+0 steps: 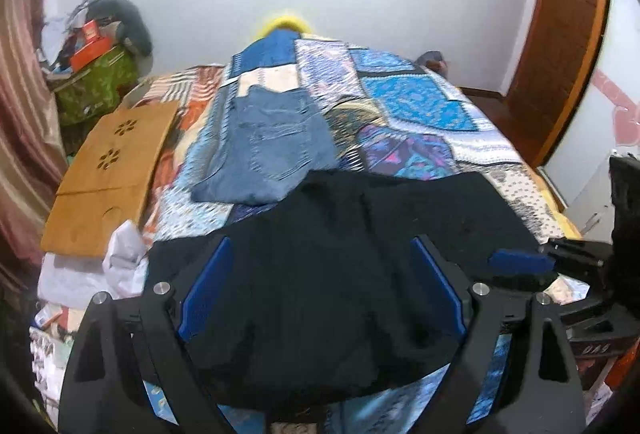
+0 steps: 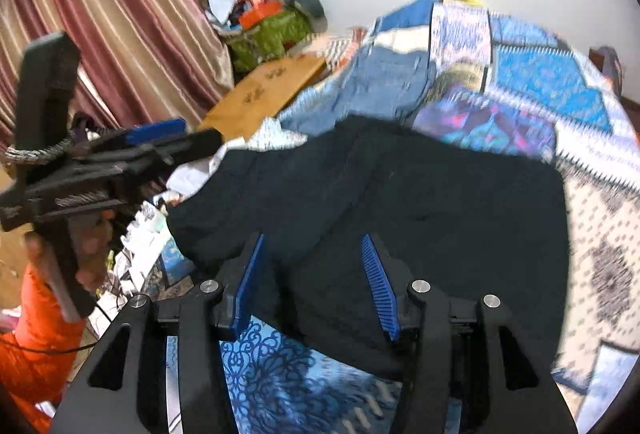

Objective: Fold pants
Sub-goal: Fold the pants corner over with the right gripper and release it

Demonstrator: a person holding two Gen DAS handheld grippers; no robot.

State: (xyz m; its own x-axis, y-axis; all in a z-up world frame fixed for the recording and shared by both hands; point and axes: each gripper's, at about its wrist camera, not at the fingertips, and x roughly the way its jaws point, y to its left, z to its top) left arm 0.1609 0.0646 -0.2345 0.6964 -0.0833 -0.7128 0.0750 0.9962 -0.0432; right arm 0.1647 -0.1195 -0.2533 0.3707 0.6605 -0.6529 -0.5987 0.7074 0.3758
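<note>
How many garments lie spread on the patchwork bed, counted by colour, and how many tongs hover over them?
Black garments: 1, the black fabric pants nearest the cameras.
Blue garments: 1, the light blue denim jeans behind them.
Tongs: 2, the left tongs and the right tongs, both with jaws apart above the black pants.
Total: 4

— Any writing you can make out?
— Only faint pale letters on a dark box (image 1: 596, 350) off the bed's near right corner; too blurred to read; nothing else carries legible text.
</note>
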